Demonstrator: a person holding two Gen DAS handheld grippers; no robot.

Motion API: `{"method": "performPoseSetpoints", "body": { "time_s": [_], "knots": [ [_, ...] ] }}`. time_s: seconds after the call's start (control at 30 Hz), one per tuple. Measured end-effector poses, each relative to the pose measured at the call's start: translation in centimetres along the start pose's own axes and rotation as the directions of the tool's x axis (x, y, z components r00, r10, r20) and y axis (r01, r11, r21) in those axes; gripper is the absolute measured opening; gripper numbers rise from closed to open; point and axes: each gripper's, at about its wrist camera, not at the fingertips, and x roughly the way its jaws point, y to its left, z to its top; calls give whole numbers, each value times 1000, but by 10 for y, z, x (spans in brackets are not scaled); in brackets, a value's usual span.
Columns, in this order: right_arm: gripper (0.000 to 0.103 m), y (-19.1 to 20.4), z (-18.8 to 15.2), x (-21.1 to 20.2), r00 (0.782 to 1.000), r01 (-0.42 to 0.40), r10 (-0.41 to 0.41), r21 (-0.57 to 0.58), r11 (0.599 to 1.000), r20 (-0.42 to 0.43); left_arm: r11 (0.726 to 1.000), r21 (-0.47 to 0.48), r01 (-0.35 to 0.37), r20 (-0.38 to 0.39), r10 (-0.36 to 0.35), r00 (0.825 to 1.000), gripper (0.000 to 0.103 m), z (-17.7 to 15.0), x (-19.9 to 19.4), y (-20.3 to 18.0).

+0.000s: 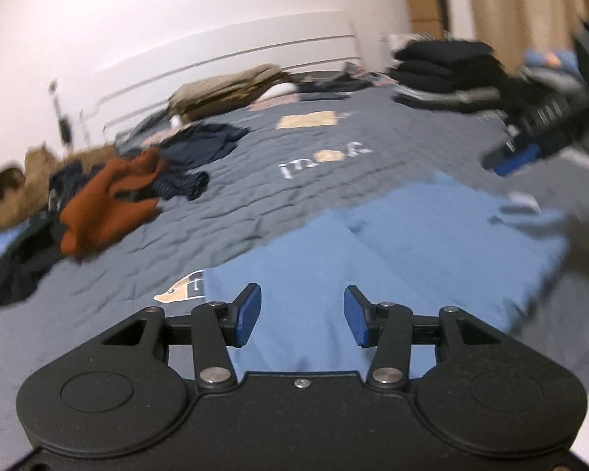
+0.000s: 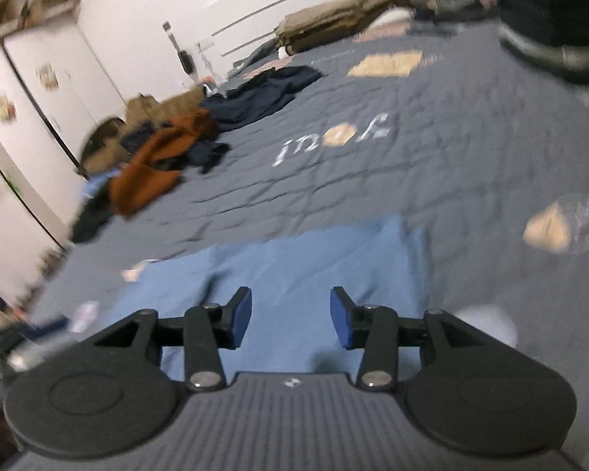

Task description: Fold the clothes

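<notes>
A light blue garment (image 1: 404,247) lies spread flat on the grey-blue quilt (image 1: 255,196), near the bed's front edge. My left gripper (image 1: 302,314) hovers over its near part, open, nothing between the blue pads. The right gripper (image 1: 514,153) shows blurred at the far right of the left wrist view, above the garment's far corner. In the right wrist view the same blue garment (image 2: 294,271) lies under my right gripper (image 2: 290,316), which is open and holds nothing.
A heap of unfolded clothes, with a rust-orange piece (image 1: 110,200) on top, lies at the left of the bed. A stack of dark folded clothes (image 1: 447,70) stands at the back right. A khaki garment (image 1: 231,90) lies near the headboard. White cabinets (image 2: 27,117) stand left of the bed.
</notes>
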Motion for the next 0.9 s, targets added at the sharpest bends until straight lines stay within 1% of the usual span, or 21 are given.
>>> {"method": "performPoseSetpoints", "body": {
  "time_s": [0.1,0.23,0.3,0.4,0.47,0.53,0.57,0.7,0.8,0.9],
  "knots": [
    [46,11,-25,-14,998,-56,58,87,995,-11,998,63,21,-6,-21,1000,47,-11,-10,-19],
    [47,19,-54,-26,994,-105,109,192,976,-12,986,169,0,-14,3,1000,47,-29,-21,-38],
    [48,18,-67,-32,993,-117,121,252,961,0,976,219,-16,-19,20,1000,49,-37,-24,-44],
    [48,9,-86,-39,993,-119,115,364,924,34,957,286,-41,-25,50,998,54,-50,-28,-50],
    [49,-1,-98,-42,993,-120,110,453,884,50,949,311,-51,-38,65,997,54,-57,-29,-53],
    [50,-7,-105,-40,992,-121,116,514,849,42,940,337,-59,-45,78,996,54,-63,-28,-54],
    [51,-9,-108,-39,993,-117,115,531,839,38,932,355,-66,-45,87,995,54,-66,-28,-55],
    [52,-13,-112,-33,996,-84,78,562,823,35,890,446,-98,-37,128,991,54,-76,-23,-63],
    [53,-18,-113,-28,997,-69,45,580,812,56,858,500,-120,-23,151,988,54,-81,-19,-69],
    [54,-24,-114,-24,997,-55,13,598,800,75,842,524,-126,-16,158,987,54,-83,-13,-72]
  ]
}}
